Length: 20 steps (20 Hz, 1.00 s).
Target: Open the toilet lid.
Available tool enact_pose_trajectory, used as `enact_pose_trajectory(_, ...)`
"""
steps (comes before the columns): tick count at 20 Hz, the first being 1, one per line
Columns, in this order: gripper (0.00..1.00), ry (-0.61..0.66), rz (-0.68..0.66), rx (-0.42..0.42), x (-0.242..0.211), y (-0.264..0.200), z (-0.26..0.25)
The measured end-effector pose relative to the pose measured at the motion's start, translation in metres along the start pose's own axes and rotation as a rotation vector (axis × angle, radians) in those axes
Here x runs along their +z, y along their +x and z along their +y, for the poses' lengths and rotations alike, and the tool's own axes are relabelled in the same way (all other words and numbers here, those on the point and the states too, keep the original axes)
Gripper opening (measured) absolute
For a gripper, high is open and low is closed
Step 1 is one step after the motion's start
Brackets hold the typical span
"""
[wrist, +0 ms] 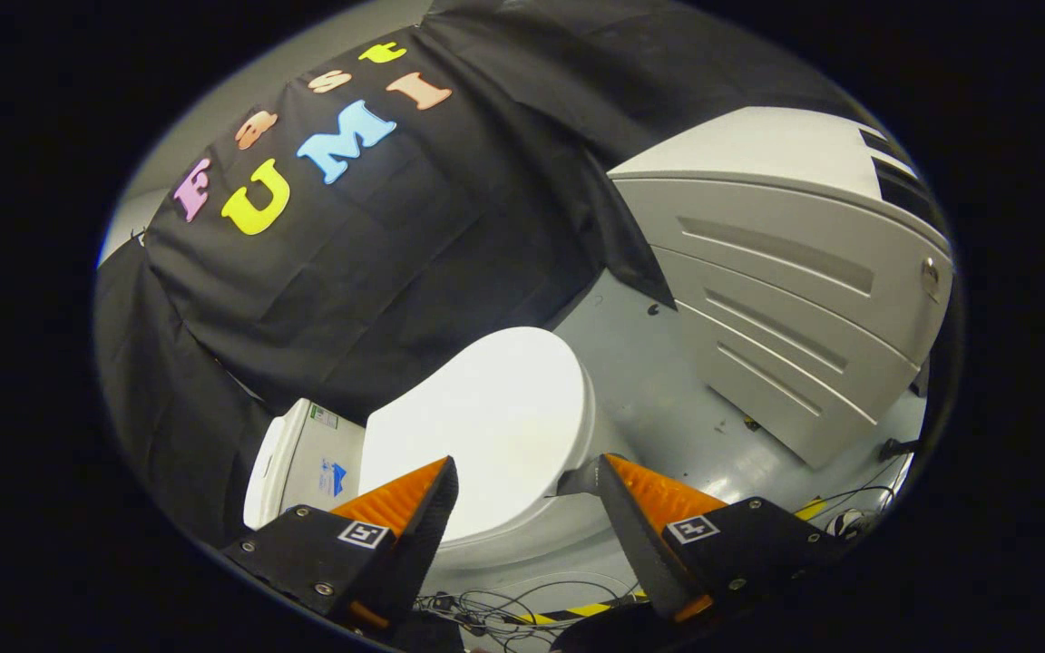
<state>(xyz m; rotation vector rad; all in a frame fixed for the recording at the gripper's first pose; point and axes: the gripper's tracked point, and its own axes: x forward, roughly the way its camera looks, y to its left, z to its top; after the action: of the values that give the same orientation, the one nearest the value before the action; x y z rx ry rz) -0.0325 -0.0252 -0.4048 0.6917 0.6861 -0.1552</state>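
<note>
I hold the hand-held gripper with its fingers spread wide and empty, poised above the toilet so that the closed toilet lid lies between and just beyond the fingertips; I judge the open stance suits hooking or pinching the lid's front rim, which faces toward the right finger. The cistern sits behind the lid against the draped black booth wall, where the raised lid would come to rest. To the right stands a large grey cabinet, well apart from the lid, and loose cables lie on the floor beneath the fingers, clear of the lid's swing.
</note>
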Motion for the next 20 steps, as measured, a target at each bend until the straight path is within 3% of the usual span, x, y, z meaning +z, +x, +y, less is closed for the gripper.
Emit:
enact_pose_trajectory(6, 0.95, 0.025, 0.08, -0.068, -0.032, 0.022, -0.035)
enact_pose_trajectory(16, 0.94, 0.187, 0.105, -0.047, -0.046, 0.056, -0.057)
enact_pose_trajectory(20, 0.87, 0.272, 0.11, -0.001, -0.05, 0.074, -0.056)
